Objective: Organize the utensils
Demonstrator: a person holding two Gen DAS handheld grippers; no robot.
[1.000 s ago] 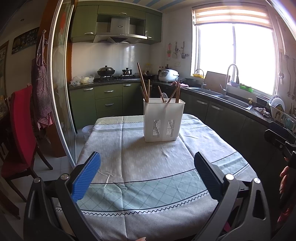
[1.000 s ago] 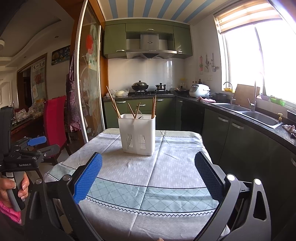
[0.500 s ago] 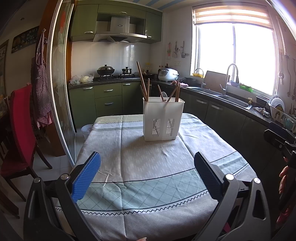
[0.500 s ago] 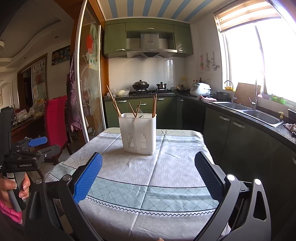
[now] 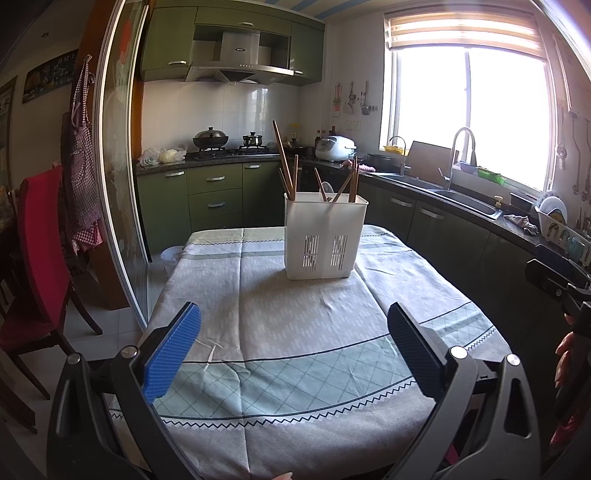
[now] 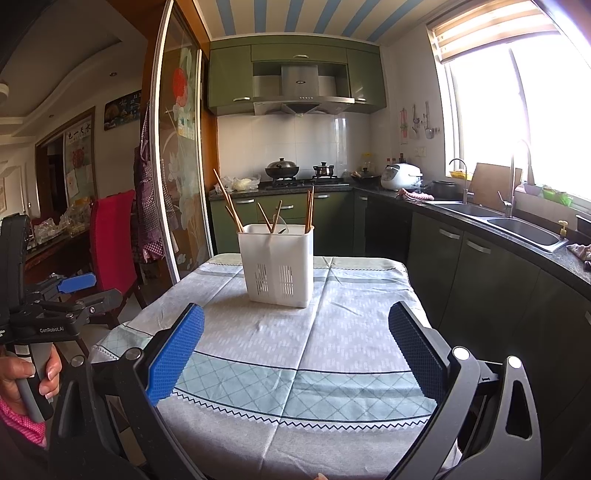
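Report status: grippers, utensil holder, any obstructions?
Left gripper open, empty. Right gripper open, empty. White utensil holder upright on the table, chopsticks inside. Nothing between grippers and holder.

Green kitchen cabinets (image 5: 214,184), bright window (image 5: 469,114) (blind half-raised), striped ceiling (image 6: 295,18), red chair (image 6: 110,229)

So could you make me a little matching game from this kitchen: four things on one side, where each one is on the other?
Things:
1. chopsticks
2. wok
3. apron
4. holder

Places:
A. on the stove
B. on the tablecloth
C. hanging by the glass door
D. standing in the white holder

Pairs: 1-D, 2-A, 3-C, 4-B
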